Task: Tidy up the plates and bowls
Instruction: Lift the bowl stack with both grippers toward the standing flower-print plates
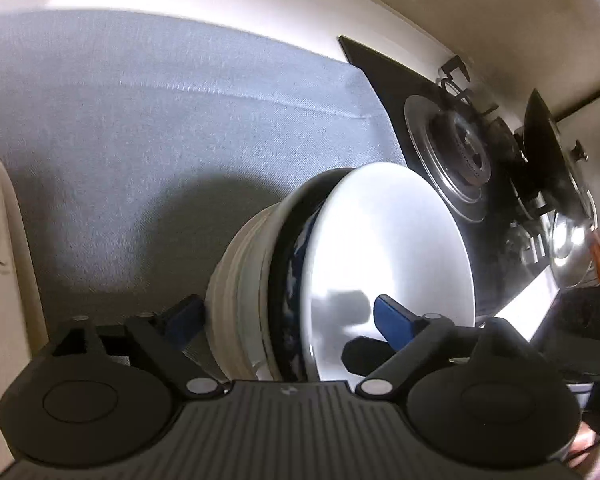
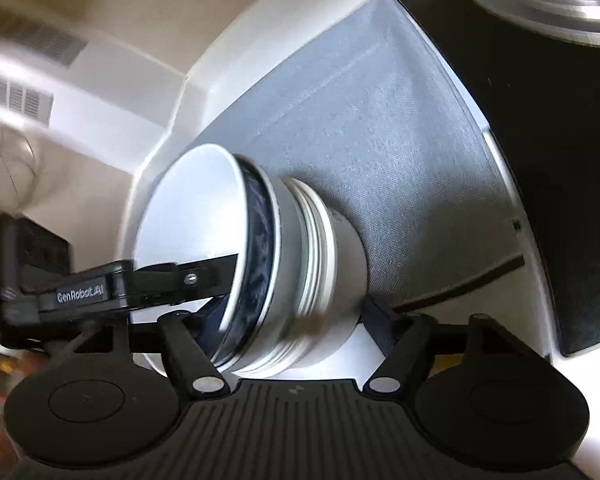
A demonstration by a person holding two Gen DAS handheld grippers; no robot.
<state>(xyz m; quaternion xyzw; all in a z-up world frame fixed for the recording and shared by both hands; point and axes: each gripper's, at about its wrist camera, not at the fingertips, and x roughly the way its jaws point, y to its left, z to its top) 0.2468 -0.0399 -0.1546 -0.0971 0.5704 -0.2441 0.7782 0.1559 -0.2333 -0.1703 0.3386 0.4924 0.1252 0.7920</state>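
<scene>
- Stack of nested bowls [image 1: 340, 264] sits on the grey mat [image 1: 140, 120], beside the stove [image 1: 460, 152].
- Left gripper [image 1: 288, 320]: jaws wide, straddling the stack's near rim, one finger inside the top white bowl [image 2: 188, 216]; no pad contact visible.
- Right gripper [image 2: 292, 320]: jaws apart either side of the stack; contact unclear, blurred.

Both wrist views are aimed steeply down, very near, from opposite sides; shared are the nested stack of white and dark-blue bowls [image 1: 340, 264] [image 2: 268, 264] and the grey woven mat [image 1: 160, 128] [image 2: 380, 128]
</scene>
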